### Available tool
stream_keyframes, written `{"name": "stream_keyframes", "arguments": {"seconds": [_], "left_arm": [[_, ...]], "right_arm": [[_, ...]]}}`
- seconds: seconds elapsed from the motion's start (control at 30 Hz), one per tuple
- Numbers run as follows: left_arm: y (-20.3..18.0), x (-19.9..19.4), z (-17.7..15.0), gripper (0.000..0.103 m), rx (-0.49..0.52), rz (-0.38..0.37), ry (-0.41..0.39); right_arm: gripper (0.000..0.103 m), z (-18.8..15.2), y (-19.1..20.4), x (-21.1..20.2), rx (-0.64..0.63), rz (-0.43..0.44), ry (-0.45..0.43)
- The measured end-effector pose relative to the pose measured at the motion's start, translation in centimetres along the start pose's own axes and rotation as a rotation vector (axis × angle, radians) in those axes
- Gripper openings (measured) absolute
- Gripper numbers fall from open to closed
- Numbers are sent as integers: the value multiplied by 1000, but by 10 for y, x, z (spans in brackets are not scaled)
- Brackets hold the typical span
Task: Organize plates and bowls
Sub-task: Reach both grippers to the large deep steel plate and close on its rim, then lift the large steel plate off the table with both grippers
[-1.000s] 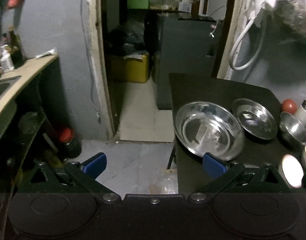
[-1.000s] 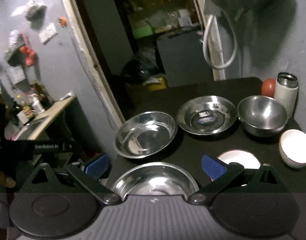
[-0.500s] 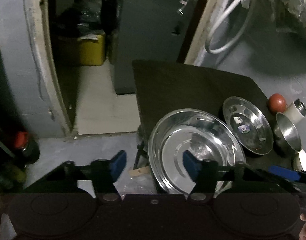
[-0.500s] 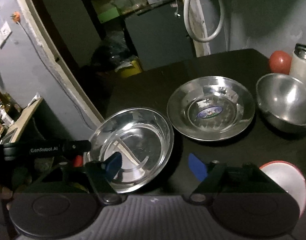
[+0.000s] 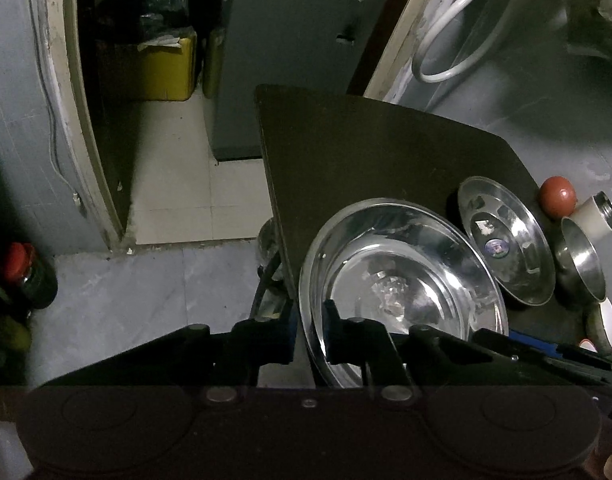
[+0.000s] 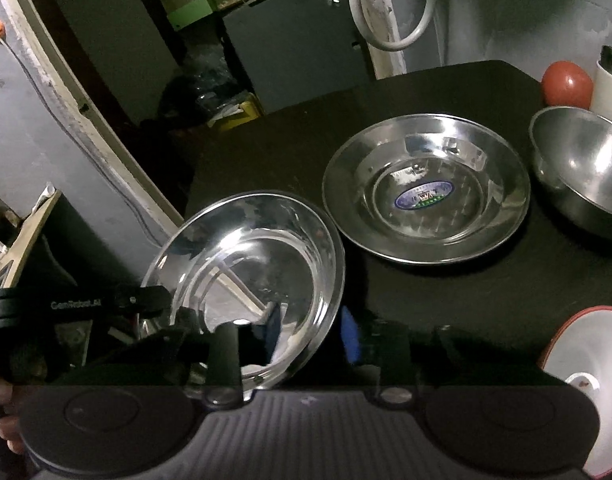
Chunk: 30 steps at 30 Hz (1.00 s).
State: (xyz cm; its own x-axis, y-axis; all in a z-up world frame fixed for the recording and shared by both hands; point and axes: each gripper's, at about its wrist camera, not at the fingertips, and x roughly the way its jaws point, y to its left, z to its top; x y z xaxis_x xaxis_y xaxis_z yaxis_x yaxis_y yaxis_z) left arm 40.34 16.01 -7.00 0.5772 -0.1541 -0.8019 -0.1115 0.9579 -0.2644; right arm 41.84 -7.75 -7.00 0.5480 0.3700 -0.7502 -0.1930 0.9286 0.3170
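From the left wrist camera, my left tongs (image 5: 309, 334) were pinched shut on the near rim of the big shiny plate (image 5: 402, 288). The plate sat at the left edge of the black table (image 5: 358, 148). A smaller steel plate (image 5: 506, 244) lay just beside it, then a steel bowl (image 5: 582, 256), a red ball (image 5: 558, 196) and a white jar (image 5: 598, 216). Nothing was stacked yet, so I think the job had only just begun. Past the table I saw a pale tiled floor (image 5: 166, 188) and a dark doorway with a yellow box (image 5: 162, 68).

From the right wrist camera, my right tongs (image 6: 312, 334) were closed on the other side of the same big plate, one pad inside and one under the rim. The plate looked tipped up. The smaller plate, the bowl and a white dish with a red rim (image 6: 586, 364) all waited alone. A white hose (image 6: 386, 4) hung on the grey wall.
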Motion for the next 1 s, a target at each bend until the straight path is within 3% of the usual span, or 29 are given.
{"name": "stream_keyframes", "arguments": {"seconds": [0.17,0.53,0.8,1.0], "left_arm": [[0,1,0,9,10,9,-1],[-6,-23,-11,9,21,10,-45],[-29,-60,-36,10,23,-3,-89],[-55,-76,-67,11,47,-3,-69]], "right_arm": [[17,-2,-3,1,8,-15,1],[16,-8,-7,-20,-10,28,-33],[17,-21,-19,-66,-43,66,-55],[17,-40,-36,-100,-52,77,-38]]}}
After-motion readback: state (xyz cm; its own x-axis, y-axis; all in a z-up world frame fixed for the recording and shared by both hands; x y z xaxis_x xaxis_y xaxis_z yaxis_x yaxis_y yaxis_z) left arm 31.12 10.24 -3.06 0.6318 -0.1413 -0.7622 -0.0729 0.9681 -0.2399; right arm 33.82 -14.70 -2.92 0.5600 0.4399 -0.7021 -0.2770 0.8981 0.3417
